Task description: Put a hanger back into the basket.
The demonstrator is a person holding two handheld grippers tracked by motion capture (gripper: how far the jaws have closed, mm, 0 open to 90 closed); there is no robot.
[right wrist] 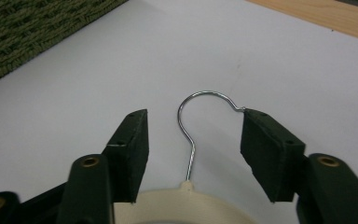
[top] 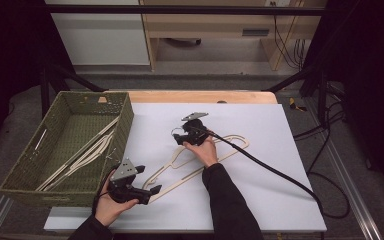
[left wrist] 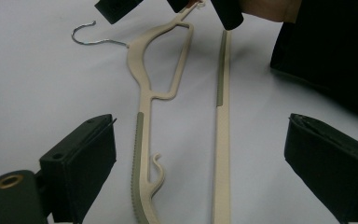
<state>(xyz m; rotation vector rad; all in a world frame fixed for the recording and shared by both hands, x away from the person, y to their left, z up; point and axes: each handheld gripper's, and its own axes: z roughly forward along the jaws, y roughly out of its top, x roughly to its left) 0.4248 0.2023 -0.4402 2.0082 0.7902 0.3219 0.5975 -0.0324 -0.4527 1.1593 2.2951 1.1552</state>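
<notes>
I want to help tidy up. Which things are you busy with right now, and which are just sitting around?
Busy with:
- cream hanger flat on the white mat
- its wire hook, between the open right gripper jaws
- left gripper, open over the hanger's end
- green woven basket, which already holds hangers

Just sitting around:
- white mat
- wooden table edge
- cables on the floor
</notes>
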